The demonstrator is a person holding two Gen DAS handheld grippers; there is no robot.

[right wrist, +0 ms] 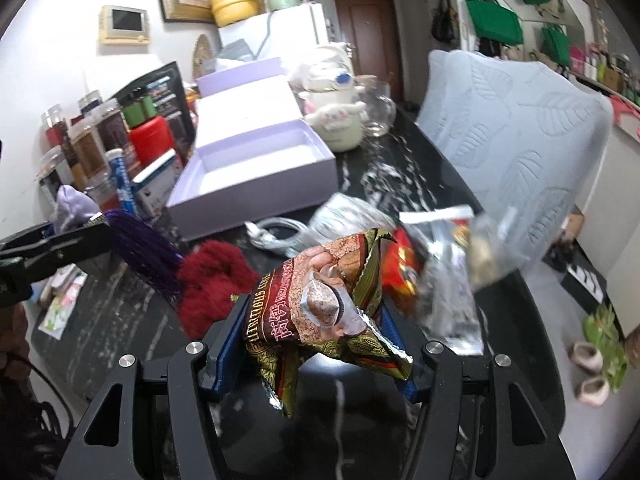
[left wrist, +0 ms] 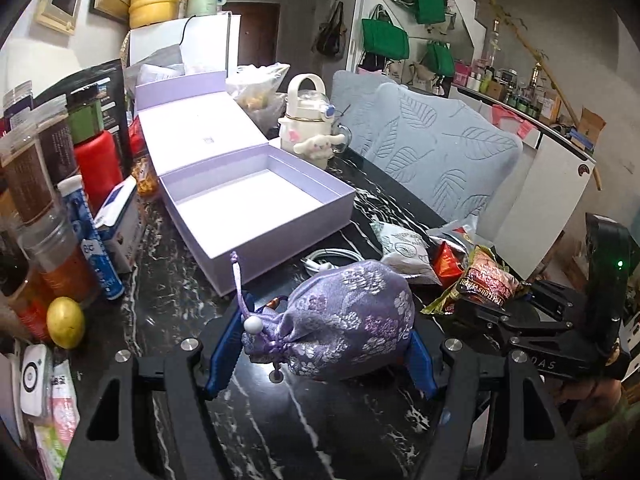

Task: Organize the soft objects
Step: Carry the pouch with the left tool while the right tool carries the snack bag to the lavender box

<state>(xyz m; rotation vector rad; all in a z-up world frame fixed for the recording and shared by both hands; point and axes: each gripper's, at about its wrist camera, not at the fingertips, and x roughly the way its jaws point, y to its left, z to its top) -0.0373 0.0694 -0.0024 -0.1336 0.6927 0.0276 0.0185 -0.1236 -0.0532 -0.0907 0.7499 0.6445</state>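
Note:
My left gripper (left wrist: 320,336) is shut on a purple embroidered drawstring pouch (left wrist: 344,320), held just above the black marble table (left wrist: 168,288). My right gripper (right wrist: 312,320) is shut on a brown and gold snack packet (right wrist: 320,300), lifted off the table; it also shows at the right of the left wrist view (left wrist: 484,280). An open, empty lavender box (left wrist: 256,204) with its lid folded back stands ahead of both grippers (right wrist: 256,168). A red fuzzy item (right wrist: 212,280) and a purple tassel (right wrist: 140,248) lie near the left gripper in the right wrist view.
Jars, a red bottle (left wrist: 98,168), a blue tube and a lemon (left wrist: 66,322) crowd the table's left side. A white kettle with a plush toy (left wrist: 308,120) stands behind the box. More snack packets (left wrist: 404,248) and a white cable lie right of the box. A grey leaf-patterned chair back (left wrist: 440,148) borders the right edge.

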